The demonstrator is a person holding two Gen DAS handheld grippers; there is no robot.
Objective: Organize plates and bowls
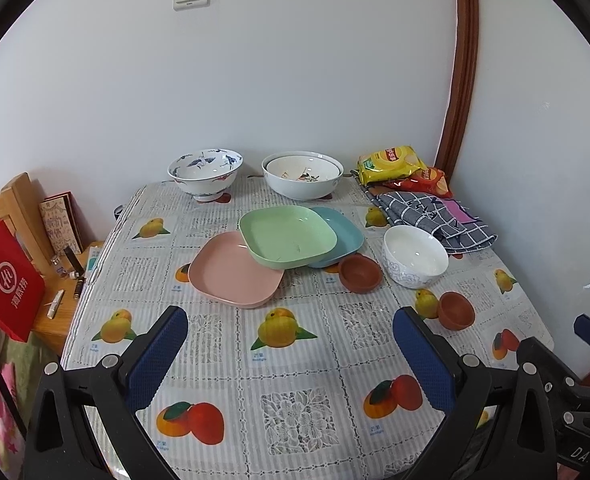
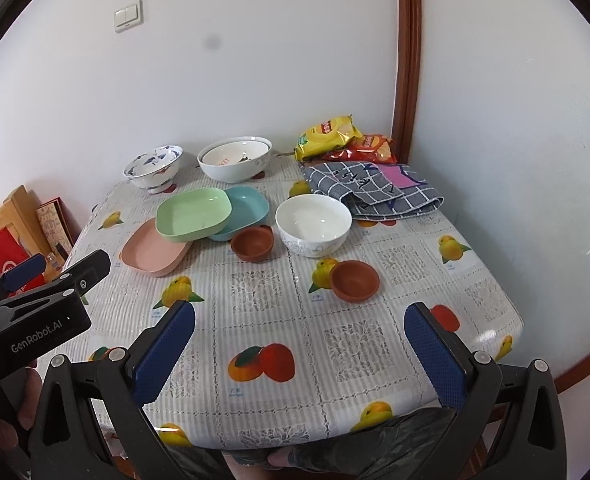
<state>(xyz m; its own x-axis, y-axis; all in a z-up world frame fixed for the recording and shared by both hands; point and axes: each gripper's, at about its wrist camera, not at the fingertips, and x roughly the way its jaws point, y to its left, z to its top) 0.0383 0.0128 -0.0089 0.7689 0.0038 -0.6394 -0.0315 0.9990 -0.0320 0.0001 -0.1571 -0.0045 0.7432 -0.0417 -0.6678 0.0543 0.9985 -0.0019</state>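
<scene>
A green plate (image 1: 287, 237) rests tilted on a pink plate (image 1: 234, 273) and a teal plate (image 1: 341, 236) at the table's middle; they also show in the right wrist view: green (image 2: 193, 213), pink (image 2: 151, 254), teal (image 2: 247, 208). A white bowl (image 1: 415, 256) (image 2: 313, 224) and two small brown bowls (image 1: 360, 274) (image 1: 456, 310) stand to the right. A crane-patterned bowl (image 1: 205, 172) and nested white bowls (image 1: 302, 174) stand at the back. My left gripper (image 1: 291, 352) and right gripper (image 2: 300, 344) are open and empty above the near table.
Chip bags (image 1: 391, 162) and a checked cloth (image 1: 435, 216) lie at the back right corner. A red bag (image 1: 7, 280) and a wooden stand (image 1: 51, 320) with small items are left of the table. Walls stand behind and to the right.
</scene>
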